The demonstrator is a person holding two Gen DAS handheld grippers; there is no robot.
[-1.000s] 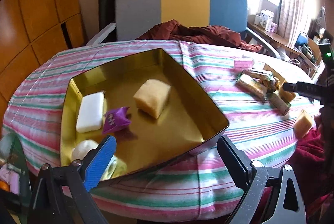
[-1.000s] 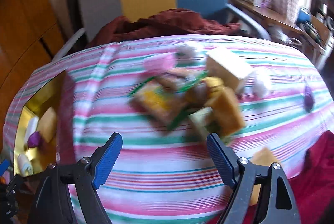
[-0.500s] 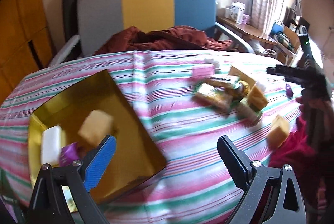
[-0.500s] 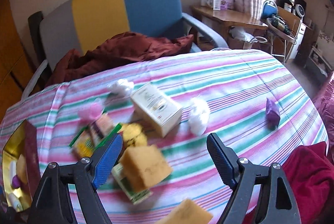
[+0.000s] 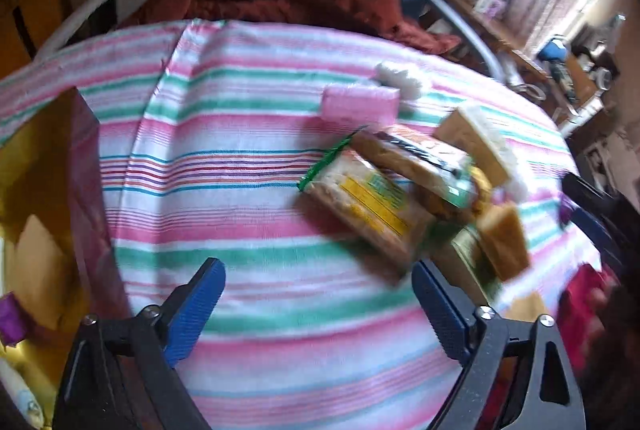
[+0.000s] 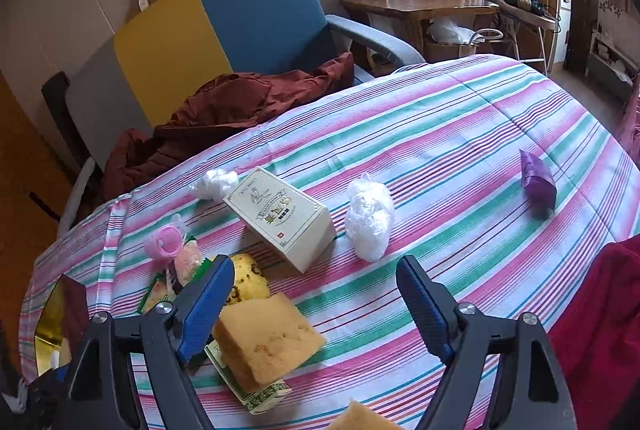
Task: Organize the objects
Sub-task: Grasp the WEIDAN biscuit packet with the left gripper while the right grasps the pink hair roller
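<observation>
A few pieces already lie in the gold tin (image 5: 44, 165); most of the pile (image 5: 404, 189) waits on the striped cloth (image 5: 240, 189). The left gripper (image 5: 318, 294) is empty, its jaws closing, and the right gripper (image 6: 316, 290) gapes empty too.

A woven striped cloth (image 6: 460, 133) is spread matt over the table. On it, a glossy cardboard box (image 6: 280, 216), crinkled plastic film (image 6: 369, 216) and porous sponge (image 6: 266, 340) are seen.

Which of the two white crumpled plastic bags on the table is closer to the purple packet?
The larger white bag, right of the cream box; the smaller one lies behind the box.
</observation>
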